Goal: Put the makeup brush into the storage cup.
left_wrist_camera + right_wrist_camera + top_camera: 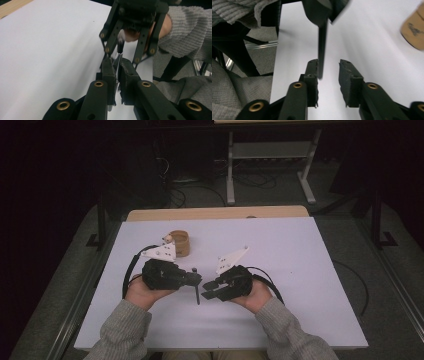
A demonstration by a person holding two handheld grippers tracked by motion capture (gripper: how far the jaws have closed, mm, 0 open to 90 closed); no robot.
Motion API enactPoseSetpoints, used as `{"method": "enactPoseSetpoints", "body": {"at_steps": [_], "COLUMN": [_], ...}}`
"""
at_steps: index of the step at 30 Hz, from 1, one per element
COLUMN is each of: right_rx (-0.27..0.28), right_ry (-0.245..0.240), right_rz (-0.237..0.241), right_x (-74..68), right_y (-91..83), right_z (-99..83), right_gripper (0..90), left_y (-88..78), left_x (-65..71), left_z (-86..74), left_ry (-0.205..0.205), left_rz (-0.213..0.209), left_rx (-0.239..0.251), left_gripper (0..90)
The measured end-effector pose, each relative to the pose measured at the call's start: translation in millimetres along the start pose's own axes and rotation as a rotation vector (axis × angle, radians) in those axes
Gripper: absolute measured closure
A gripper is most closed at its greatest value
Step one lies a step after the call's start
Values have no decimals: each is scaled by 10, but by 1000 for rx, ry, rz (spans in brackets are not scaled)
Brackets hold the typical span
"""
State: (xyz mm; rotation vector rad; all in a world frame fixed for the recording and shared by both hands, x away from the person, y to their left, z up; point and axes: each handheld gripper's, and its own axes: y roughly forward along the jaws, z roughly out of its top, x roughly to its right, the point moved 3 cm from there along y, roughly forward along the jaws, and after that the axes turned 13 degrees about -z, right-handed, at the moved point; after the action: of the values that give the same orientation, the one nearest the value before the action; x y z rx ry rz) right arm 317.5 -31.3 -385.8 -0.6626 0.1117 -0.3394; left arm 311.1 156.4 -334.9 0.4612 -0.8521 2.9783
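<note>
Left gripper (116, 67) jaws clamp a thin dark rod (322, 47); right gripper (329, 68) jaws, apart, straddle its end — likely a handover, needing closure next.

The left gripper (116, 72) pinches a thin, dark, pen-like stick (120, 50) between its two black jaws above the white tabletop (50, 50). Facing it just beyond, the right gripper (130, 57) stands with jaws spread, a grey knitted sleeve (186, 32) behind it.
</note>
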Motion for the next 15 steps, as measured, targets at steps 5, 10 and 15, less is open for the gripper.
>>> {"method": "enactPoseSetpoints", "body": {"at_steps": [5, 10, 15], "right_rx": [4, -6, -8], "right_ry": [41, 76, 115], "right_rz": [-40, -59, -69], "right_x": [115, 181, 207], "right_y": [-138, -208, -259], "right_z": [-137, -258, -342], "right_gripper": [593, 561, 541], "left_y": [-4, -22, -41], "left_x": [-65, -85, -100], "left_z": [-1, 4, 12], "left_ry": [-10, -14, -23], "left_rz": [4, 8, 8], "left_rx": [-2, -3, -8], "left_gripper": [838, 838, 839]}}
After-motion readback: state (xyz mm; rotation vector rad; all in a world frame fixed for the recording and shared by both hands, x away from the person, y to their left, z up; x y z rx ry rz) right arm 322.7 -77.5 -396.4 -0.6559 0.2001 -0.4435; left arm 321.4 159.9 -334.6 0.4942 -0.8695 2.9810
